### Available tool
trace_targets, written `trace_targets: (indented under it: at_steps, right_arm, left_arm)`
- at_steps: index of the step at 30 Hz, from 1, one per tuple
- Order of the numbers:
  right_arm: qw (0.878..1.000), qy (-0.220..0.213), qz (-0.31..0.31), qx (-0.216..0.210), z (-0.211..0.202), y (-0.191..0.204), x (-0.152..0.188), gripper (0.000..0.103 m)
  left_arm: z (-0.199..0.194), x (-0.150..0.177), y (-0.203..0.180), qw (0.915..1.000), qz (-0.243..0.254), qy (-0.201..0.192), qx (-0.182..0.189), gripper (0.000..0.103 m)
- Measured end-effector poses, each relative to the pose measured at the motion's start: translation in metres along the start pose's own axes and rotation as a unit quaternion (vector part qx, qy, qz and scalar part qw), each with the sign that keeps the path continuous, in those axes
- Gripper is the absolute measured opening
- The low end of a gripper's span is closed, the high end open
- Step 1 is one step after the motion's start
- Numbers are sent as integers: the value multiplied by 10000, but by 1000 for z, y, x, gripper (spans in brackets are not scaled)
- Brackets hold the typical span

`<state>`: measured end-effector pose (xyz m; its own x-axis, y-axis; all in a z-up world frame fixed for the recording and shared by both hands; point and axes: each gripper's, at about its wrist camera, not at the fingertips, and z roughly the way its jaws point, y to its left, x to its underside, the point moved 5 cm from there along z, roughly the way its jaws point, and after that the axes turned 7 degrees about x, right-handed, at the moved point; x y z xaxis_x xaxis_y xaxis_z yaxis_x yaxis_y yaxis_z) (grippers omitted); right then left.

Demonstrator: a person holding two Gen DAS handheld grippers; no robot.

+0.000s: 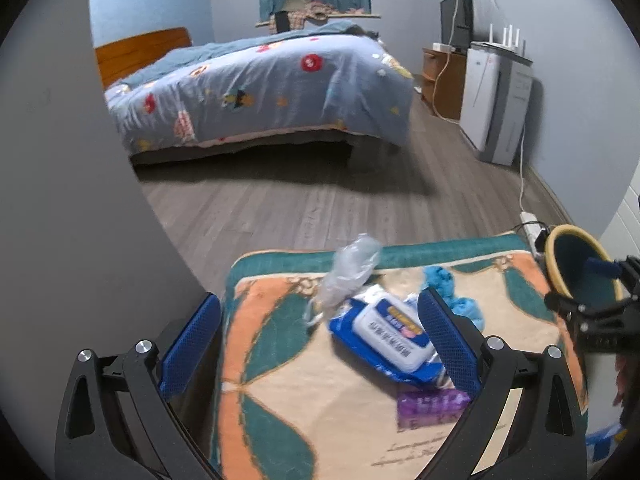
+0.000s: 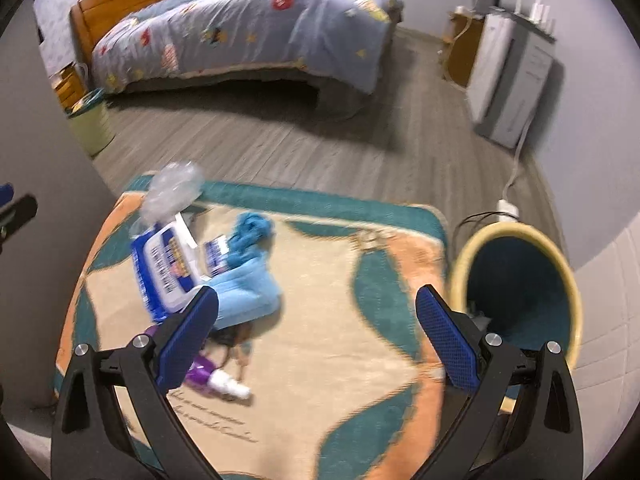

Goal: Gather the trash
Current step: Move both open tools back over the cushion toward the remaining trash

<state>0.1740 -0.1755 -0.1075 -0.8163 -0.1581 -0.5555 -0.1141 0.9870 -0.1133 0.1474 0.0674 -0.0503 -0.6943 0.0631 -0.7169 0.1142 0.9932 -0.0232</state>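
Trash lies on a patterned rug (image 1: pixel 304 400): a blue and white wet-wipe pack (image 1: pixel 394 338), a crushed clear plastic bottle (image 1: pixel 350 268), a purple packet (image 1: pixel 430 406) and crumpled blue fabric (image 1: pixel 456 292). My left gripper (image 1: pixel 320 340) is open and empty above the rug, just before the pack. In the right wrist view the pack (image 2: pixel 164 270), the bottle (image 2: pixel 172 190), blue fabric (image 2: pixel 248 288) and a purple item with a white cap (image 2: pixel 218 380) lie left of centre. My right gripper (image 2: pixel 318 334) is open and empty. A yellow-rimmed bin (image 2: pixel 516 284) stands at the rug's right edge.
A bed (image 1: pixel 256 88) with a blue quilt stands across the grey wood floor. A white cabinet (image 1: pixel 496 100) and a power strip (image 1: pixel 532 228) with cable line the right wall. A grey wall (image 1: pixel 72 200) is on the left. A second, pale green bin (image 2: pixel 90 124) stands by the bed.
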Motion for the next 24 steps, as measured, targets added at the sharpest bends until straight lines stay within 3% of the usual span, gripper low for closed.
trace_targets:
  at_steps: [7, 14, 19, 24]
  right_arm:
    - [9982, 34, -329, -499, 15, 35, -4, 97]
    - [9966, 430, -443, -542, 57, 39, -2, 97]
    - [9953, 634, -238, -690, 82, 35, -3, 97]
    - [9968, 471, -157, -619, 91, 31, -17, 97]
  left_arm:
    - [15, -2, 16, 9998, -47, 183, 64, 98]
    - [56, -7, 32, 9977, -513, 420, 151, 98]
    - [86, -7, 31, 9969, -428, 653, 95, 98]
    - [109, -11, 18, 9966, -172, 801, 112, 98]
